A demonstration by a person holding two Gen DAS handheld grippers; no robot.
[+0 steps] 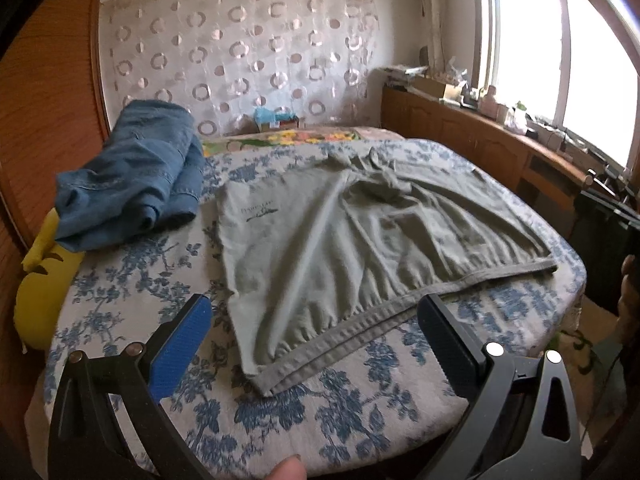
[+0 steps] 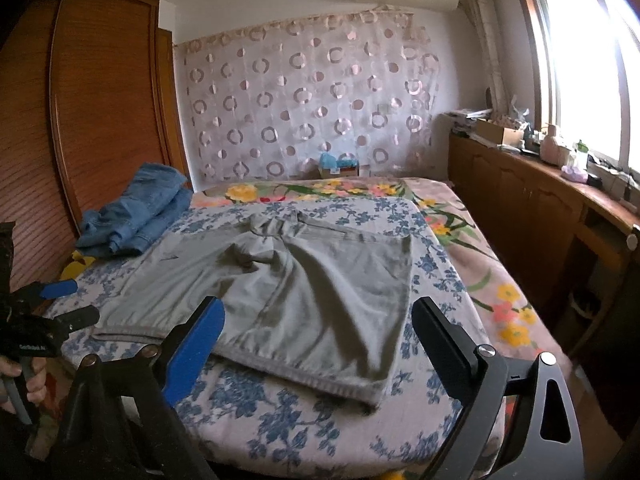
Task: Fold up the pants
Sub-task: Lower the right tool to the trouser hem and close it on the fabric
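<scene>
Both tongs [image 1: 312, 344] [image 2: 316, 344] gape wide, grey pants [image 1: 360, 248] lying just ahead, untouched

A bedroom in daylight. A bed [image 2: 460, 264] with a blue-flowered cover [image 2: 304, 424] fills the middle. Behind it hangs a sheer curtain [image 2: 304, 96] patterned with circles. A wooden wardrobe [image 2: 100, 112] stands at the left. At the right, a bright window [image 2: 580, 68] sits above low, cluttered wooden cabinets [image 2: 520, 200].
</scene>
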